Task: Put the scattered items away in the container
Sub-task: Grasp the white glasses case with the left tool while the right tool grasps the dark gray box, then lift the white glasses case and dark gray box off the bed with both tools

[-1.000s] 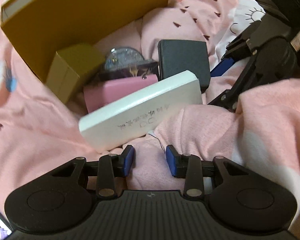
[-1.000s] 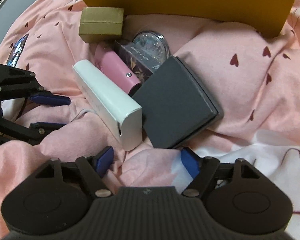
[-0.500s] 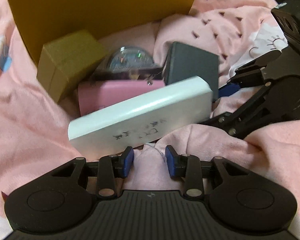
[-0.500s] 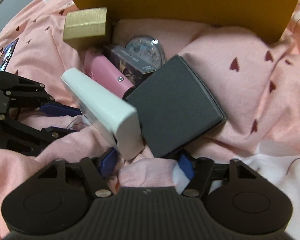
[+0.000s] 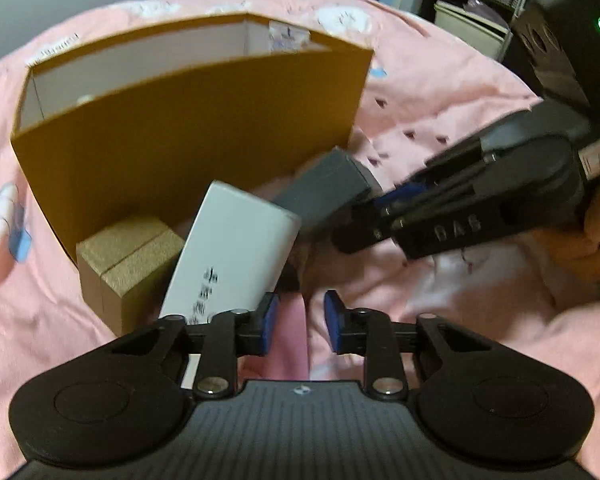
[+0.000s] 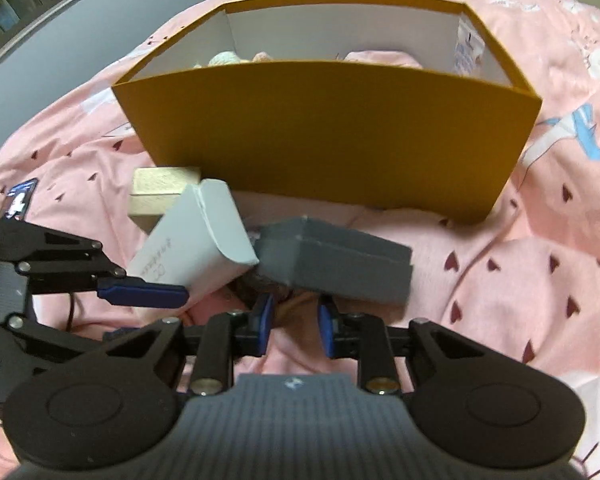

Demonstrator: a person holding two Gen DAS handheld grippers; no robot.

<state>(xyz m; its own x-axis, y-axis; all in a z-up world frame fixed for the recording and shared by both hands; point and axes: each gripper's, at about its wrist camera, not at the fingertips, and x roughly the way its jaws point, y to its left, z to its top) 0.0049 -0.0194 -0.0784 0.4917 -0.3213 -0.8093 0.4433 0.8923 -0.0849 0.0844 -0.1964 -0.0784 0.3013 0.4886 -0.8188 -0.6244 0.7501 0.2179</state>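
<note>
Pink bedding, both boxes tilted up short of the mustard box (image 6: 328, 148)!
Left gripper (image 5: 298, 322) and right gripper (image 6: 294, 328), jaws narrow, gripping nothing visible; white box (image 5: 232, 252) at 11 o'clock and grey box (image 6: 336, 260) may topple.

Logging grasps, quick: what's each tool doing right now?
Left tool: narrow gap, grip cannot be told.
Right tool: narrow gap, grip cannot be told.

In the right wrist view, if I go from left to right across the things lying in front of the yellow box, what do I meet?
Left gripper → gold box → white box → gray box.
</note>
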